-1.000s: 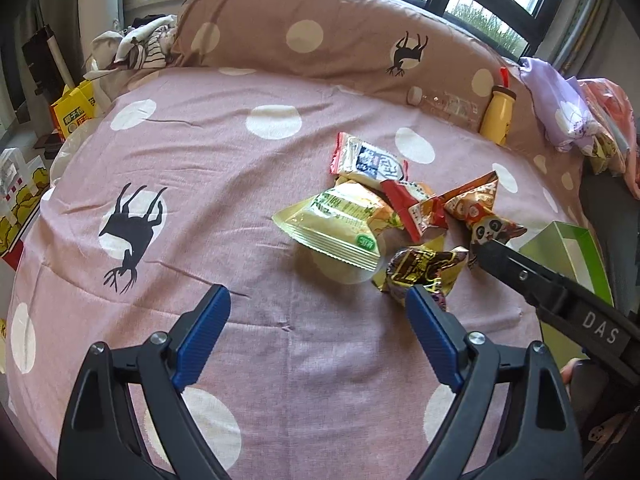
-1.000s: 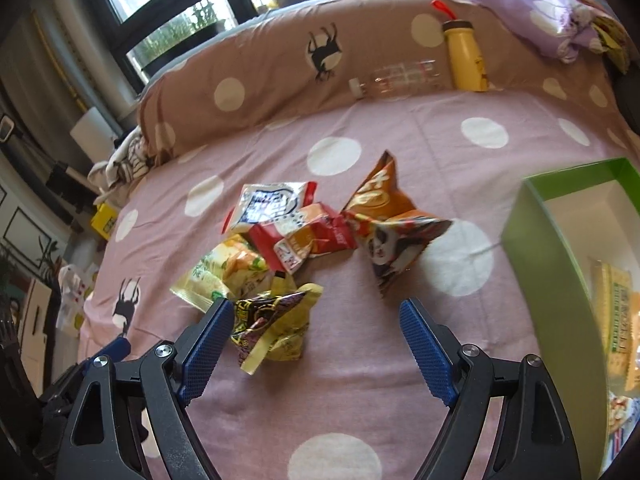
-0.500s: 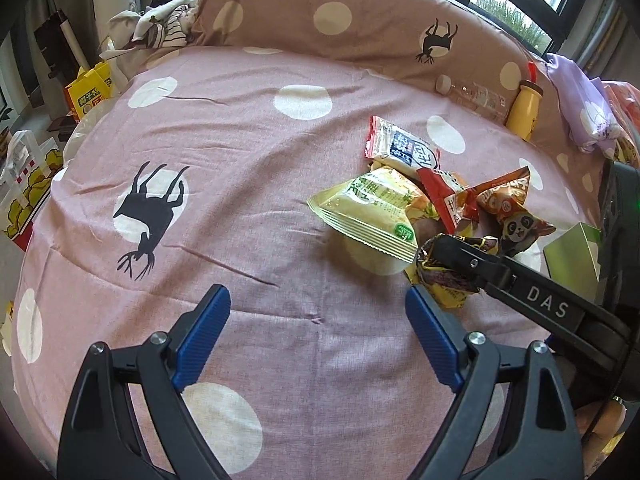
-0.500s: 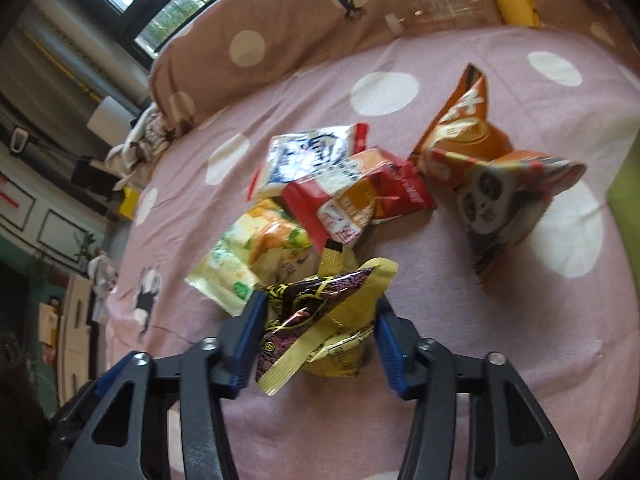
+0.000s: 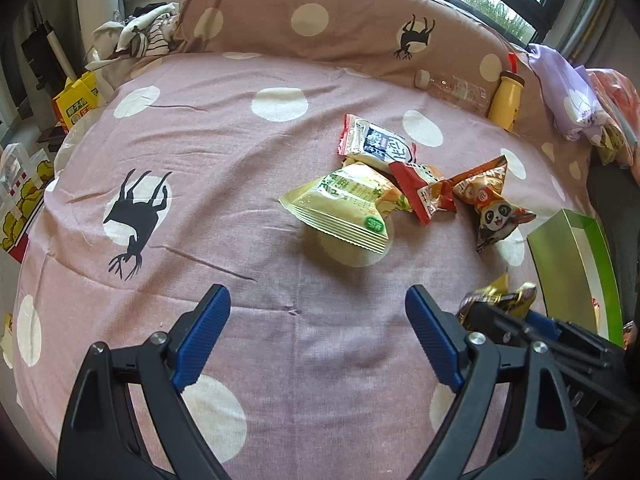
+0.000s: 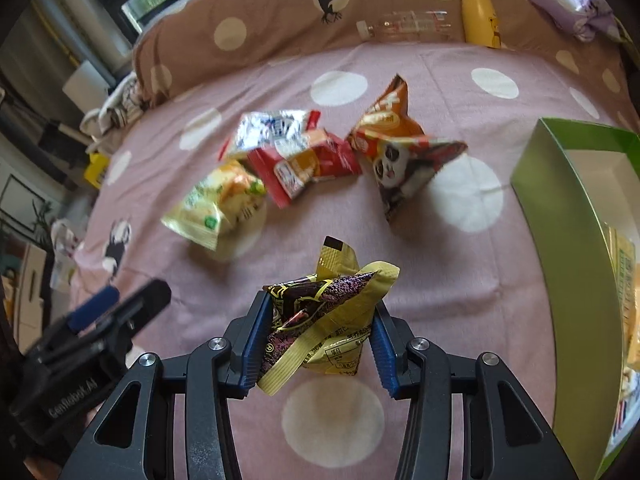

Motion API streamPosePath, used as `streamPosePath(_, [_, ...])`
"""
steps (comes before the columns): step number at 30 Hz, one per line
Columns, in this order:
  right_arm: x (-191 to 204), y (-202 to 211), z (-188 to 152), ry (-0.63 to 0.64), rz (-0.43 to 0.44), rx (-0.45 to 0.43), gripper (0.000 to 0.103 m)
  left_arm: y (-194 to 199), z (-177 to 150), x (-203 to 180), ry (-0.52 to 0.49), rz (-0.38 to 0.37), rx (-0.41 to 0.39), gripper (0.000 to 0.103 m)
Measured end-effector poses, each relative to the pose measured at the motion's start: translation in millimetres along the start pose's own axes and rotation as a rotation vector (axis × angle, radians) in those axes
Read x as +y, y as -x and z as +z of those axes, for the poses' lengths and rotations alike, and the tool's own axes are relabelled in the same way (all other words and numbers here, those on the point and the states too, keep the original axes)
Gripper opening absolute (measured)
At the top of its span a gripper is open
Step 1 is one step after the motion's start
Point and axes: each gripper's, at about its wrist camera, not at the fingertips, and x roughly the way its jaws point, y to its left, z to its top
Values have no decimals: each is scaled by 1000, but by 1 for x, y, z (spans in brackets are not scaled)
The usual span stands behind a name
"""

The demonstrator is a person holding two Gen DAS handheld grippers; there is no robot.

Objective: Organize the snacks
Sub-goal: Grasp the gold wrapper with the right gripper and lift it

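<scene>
Closing our right gripper [image 6: 316, 336] on the crumpled yellow-and-purple foil snack packet [image 6: 328, 312] at lower centre, we face the green cardboard box [image 6: 560, 216] at frame right; our left gripper [image 5: 318, 336] hangs spread and empty.

Snack packets clustered mid-bed, box to the right.
Panda packet [image 6: 404, 160] lies right of the cluster; bottles [image 6: 478, 16] rest far against the pillow [image 6: 280, 20]; box [image 6: 568, 216] near right.

A bed [image 5: 224, 184] under a pink dotted sheet carries 4 snack packets [image 5: 344, 208] ahead of the grippers, a green box [image 6: 560, 216] at right, and 2 bottles [image 5: 506, 98] far ahead.
</scene>
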Motion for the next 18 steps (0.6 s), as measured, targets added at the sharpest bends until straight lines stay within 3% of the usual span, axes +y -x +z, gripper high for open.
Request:
streamPosePath(5, [-3, -6, -11, -16, 56, 45, 51, 1, -2, -4, -12, -7, 8, 90])
streamPosePath(11, [-17, 11, -8, -65, 81, -13, 66, 7, -2, -6, 14, -87, 13, 90])
streamPosePath(18, [-45, 21, -7, -171, 203, -50, 67, 3, -15, -34, -41, -152, 63, 86])
